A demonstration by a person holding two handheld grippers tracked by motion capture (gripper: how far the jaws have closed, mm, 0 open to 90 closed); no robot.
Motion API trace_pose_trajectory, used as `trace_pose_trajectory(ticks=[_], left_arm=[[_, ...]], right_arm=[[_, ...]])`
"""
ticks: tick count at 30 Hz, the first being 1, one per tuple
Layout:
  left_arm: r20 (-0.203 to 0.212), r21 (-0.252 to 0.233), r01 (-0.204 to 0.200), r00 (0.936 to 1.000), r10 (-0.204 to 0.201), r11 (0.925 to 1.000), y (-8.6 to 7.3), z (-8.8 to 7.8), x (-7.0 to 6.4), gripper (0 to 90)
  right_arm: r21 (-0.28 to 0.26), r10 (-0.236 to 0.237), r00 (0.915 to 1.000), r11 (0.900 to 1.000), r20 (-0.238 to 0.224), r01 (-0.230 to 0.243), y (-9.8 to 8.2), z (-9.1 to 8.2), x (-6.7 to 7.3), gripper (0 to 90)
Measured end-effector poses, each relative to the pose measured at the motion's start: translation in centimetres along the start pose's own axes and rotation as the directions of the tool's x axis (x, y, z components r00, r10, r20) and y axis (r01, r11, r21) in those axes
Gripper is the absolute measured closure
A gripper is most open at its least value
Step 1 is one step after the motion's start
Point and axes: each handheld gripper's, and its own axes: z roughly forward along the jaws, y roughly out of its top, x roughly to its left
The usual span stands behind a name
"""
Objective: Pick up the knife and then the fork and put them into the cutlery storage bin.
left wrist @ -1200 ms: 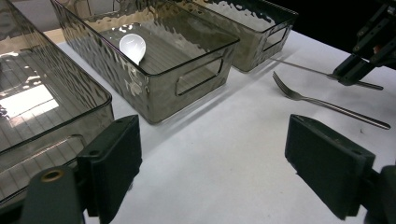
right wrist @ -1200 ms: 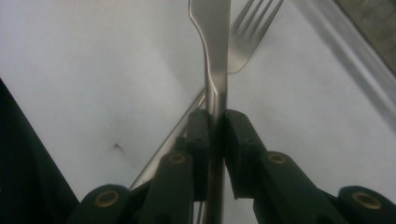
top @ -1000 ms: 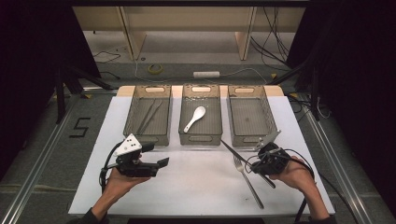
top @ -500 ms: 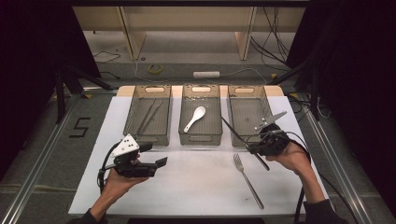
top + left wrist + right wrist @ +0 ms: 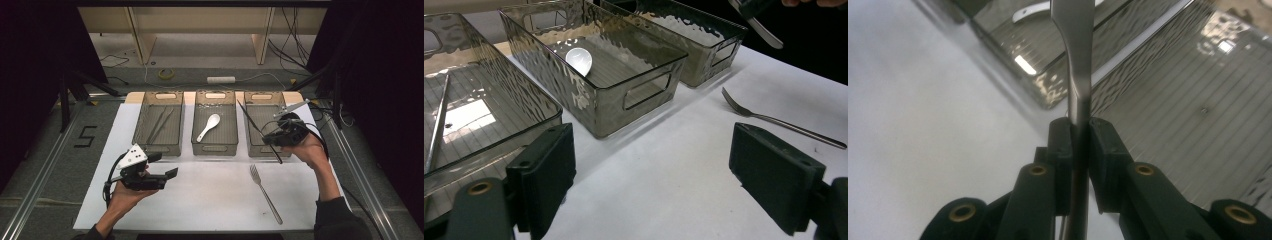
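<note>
My right gripper [image 5: 270,138] is shut on a long metal knife [image 5: 249,118] and holds it slanted above the front of the right bin [image 5: 256,150]. In the right gripper view the knife [image 5: 1074,55] runs up from between the closed jaws of that gripper [image 5: 1080,131], over the bin's ribbed floor. A metal fork [image 5: 265,192] lies on the white mat in front of that bin. My left gripper [image 5: 164,165] hovers over the mat's left front, open with nothing in it. In its own view the left gripper [image 5: 659,175] faces the bins and the fork [image 5: 774,120].
Three smoky clear bins stand in a row at the back of the mat. The left bin [image 5: 145,135] holds thin metal sticks [image 5: 160,125]. The middle bin [image 5: 214,148] holds a white spoon [image 5: 208,126]. Metal rails flank the table.
My right gripper has lifted the knife off the mat and carried it back and up, over the right bin. The fork stays where it lay. The left hand has not moved.
</note>
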Motion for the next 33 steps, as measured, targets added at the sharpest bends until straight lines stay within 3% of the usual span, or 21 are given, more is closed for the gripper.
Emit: trace_pose_trajectory(ticks=[14, 33], left_arm=[[0.002, -0.009, 0.006, 1.0000, -0.006, 0.9999, 0.0, 0.1, -0.1, 18.1], [0.001, -0.015, 0.003, 1.0000, -0.003, 0.9999, 0.0, 0.2, -0.2, 18.1]], right_arm=[[-0.053, 0.056, 0.9973, 0.997, 0.047, -0.054, 2.8, -0.1, -2.5, 81.3], [-0.089, 0.142, 0.9846, 0.987, 0.102, -0.133, 4.1, 1.7, -4.5, 81.3]])
